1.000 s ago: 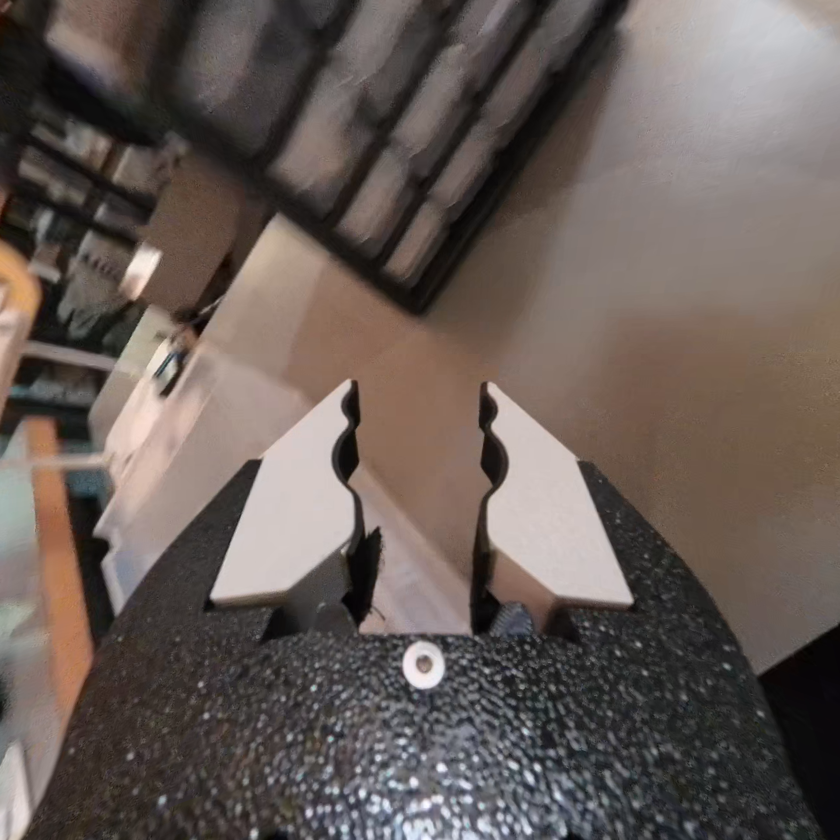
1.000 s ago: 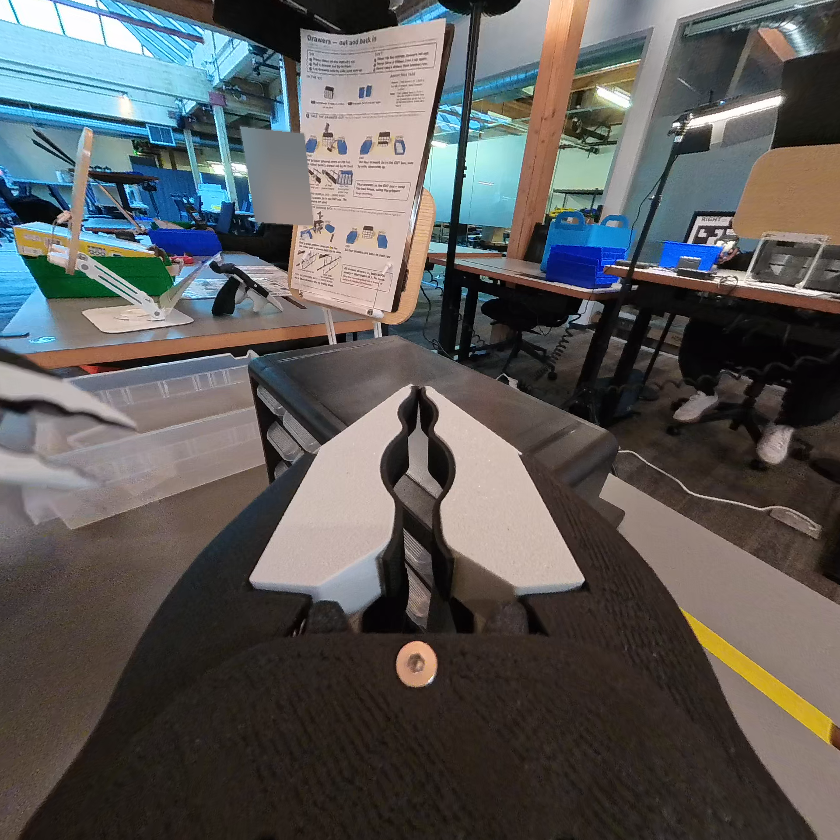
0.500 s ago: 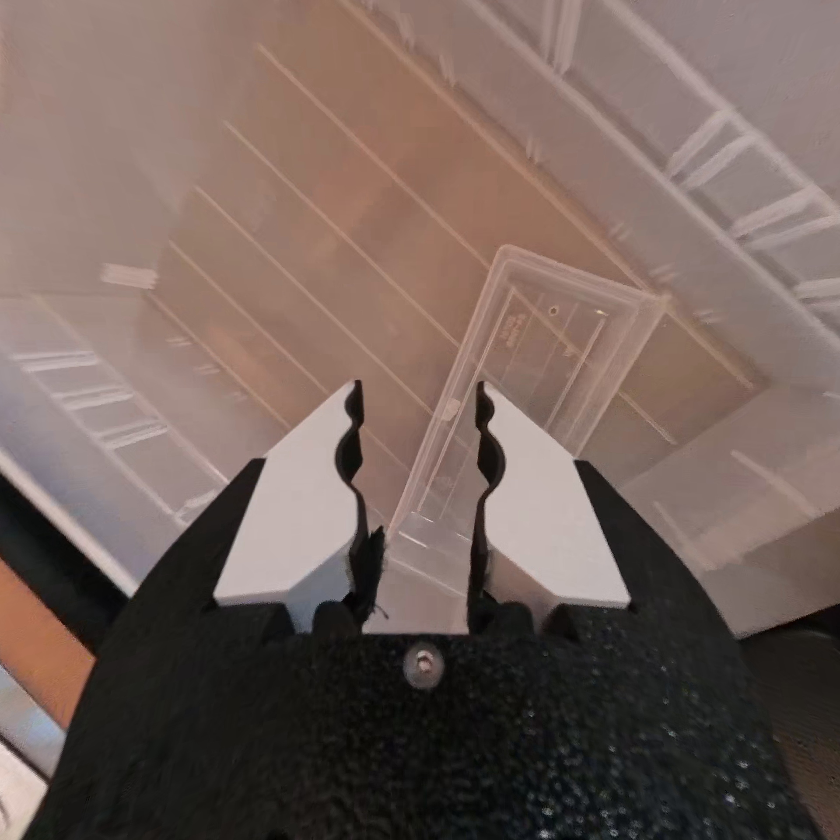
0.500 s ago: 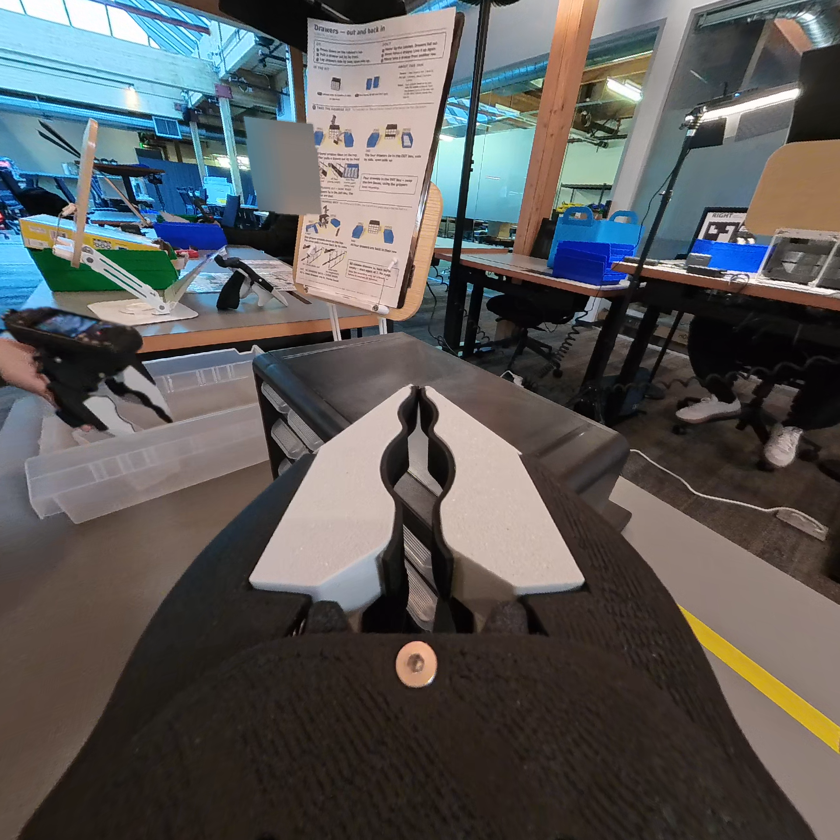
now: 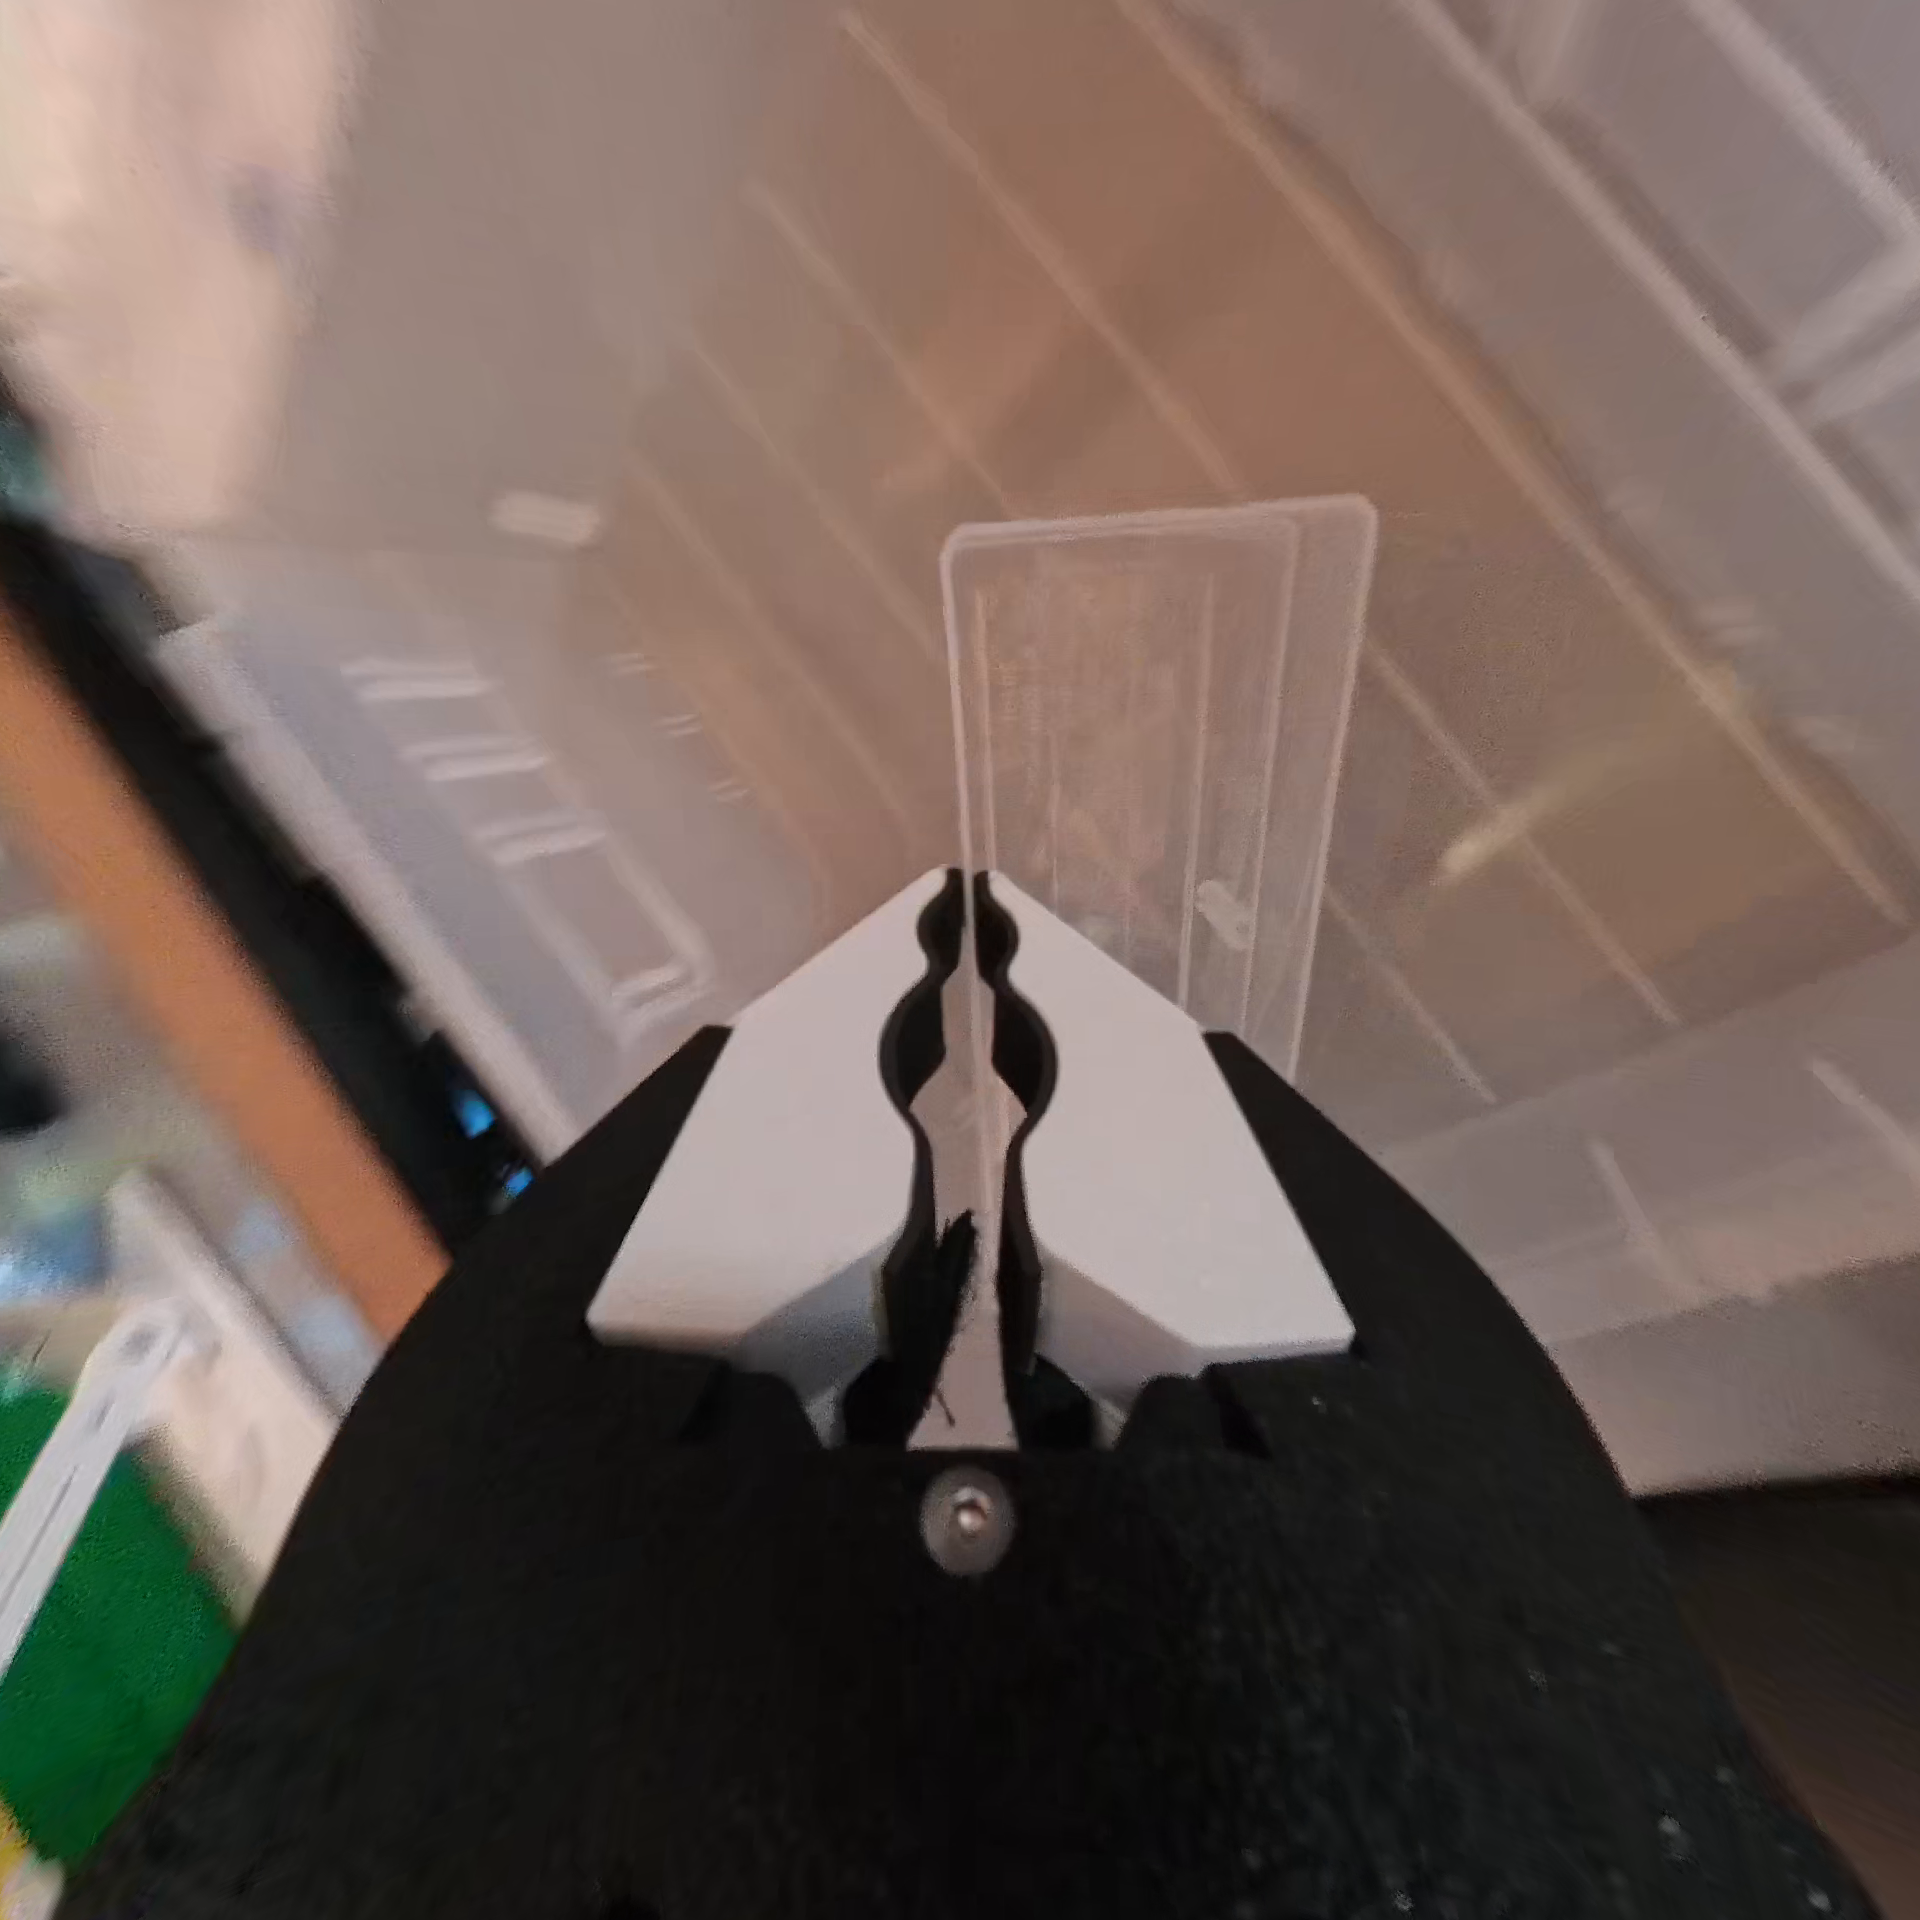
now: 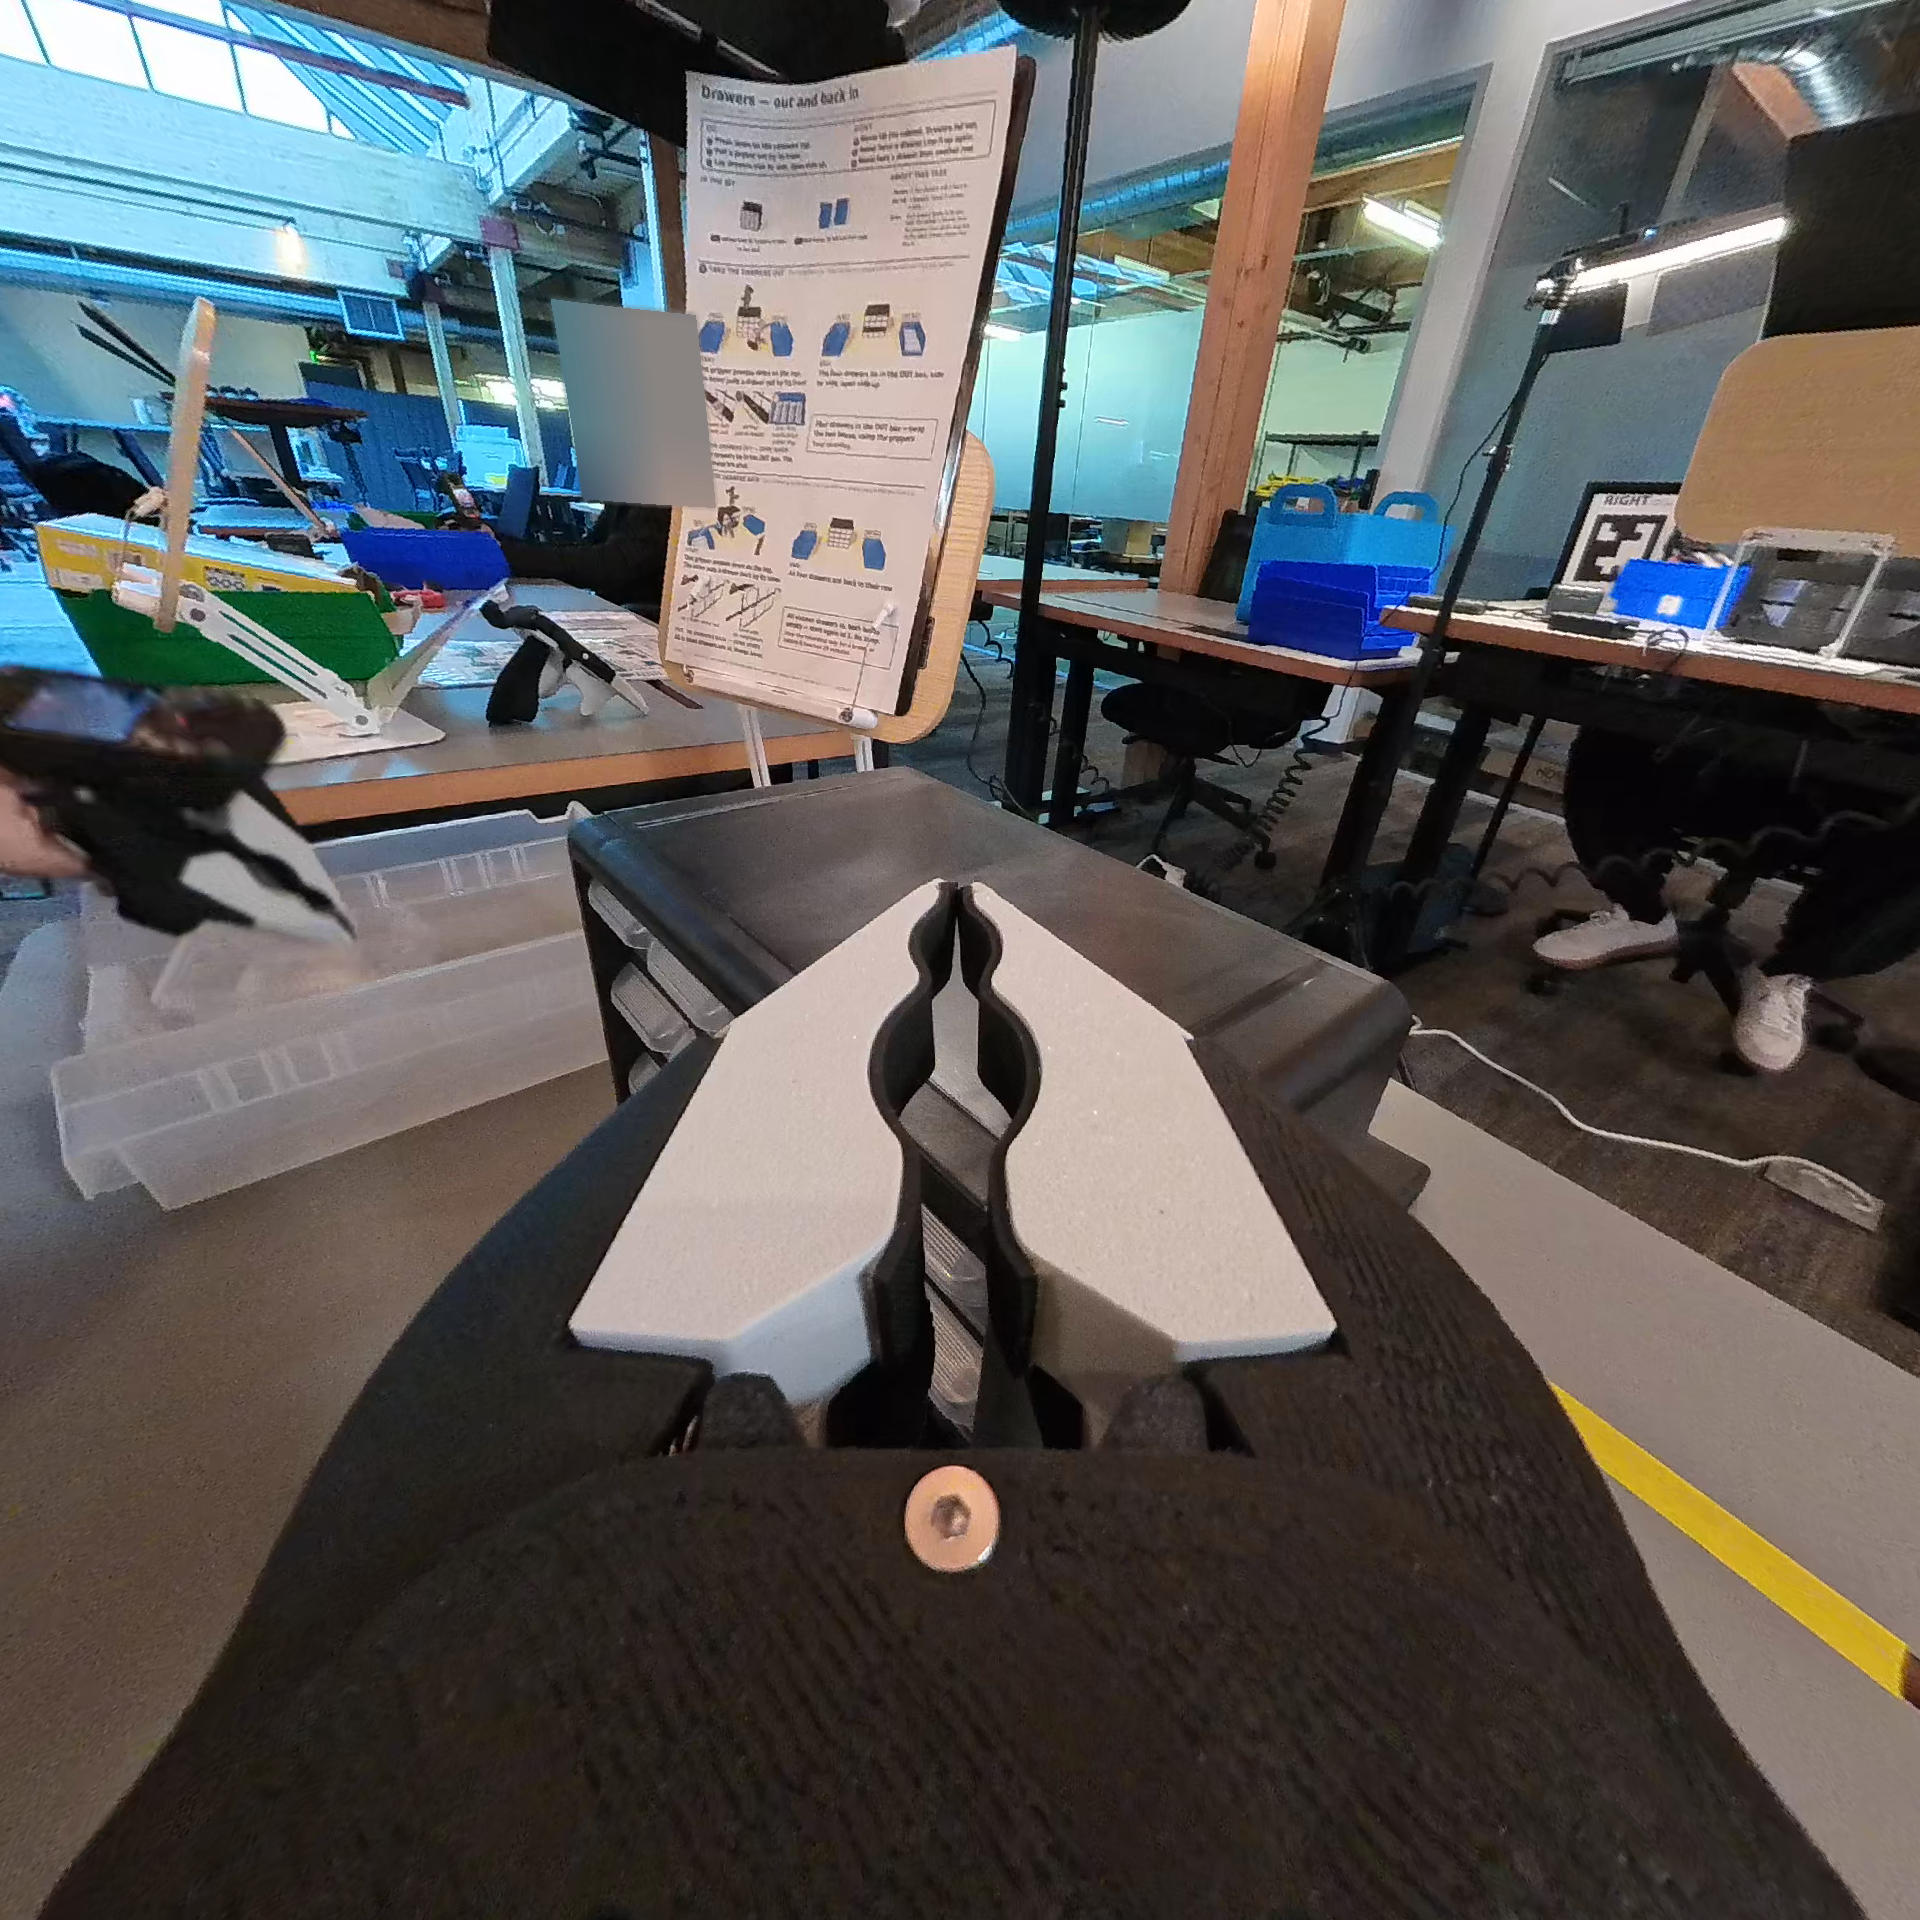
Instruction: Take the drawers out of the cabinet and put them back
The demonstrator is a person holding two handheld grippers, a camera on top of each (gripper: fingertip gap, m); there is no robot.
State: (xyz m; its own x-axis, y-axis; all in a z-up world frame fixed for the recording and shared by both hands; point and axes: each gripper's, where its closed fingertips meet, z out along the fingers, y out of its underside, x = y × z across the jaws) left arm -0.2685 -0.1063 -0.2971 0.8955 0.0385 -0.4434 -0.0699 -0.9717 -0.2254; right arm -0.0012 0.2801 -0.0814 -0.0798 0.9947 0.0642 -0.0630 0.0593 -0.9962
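Observation:
My left gripper (image 5: 964, 878) is shut on the thin side wall of a small clear plastic drawer (image 5: 1153, 727), which is inside a large clear bin (image 5: 1621, 343). The picture is blurred. In the right wrist view the left gripper (image 6: 322, 914) points down into that bin (image 6: 312, 1070), left of the black cabinet (image 6: 935, 862). My right gripper (image 6: 957, 888) is shut and empty, held over the cabinet's near top corner. Clear drawers (image 6: 655, 1008) show in the cabinet's front, on its left side.
An instruction sheet on a stand (image 6: 831, 395) rises behind the cabinet. A table with a green box (image 6: 239, 623) and a spare gripper (image 6: 540, 665) is farther back. A yellow tape line (image 6: 1714, 1548) runs along the grey table at right.
My left gripper swung from the cabinet front into the clear bin and closed on the drawer's side wall. The drawer now points straight ahead. My right gripper has stayed put.

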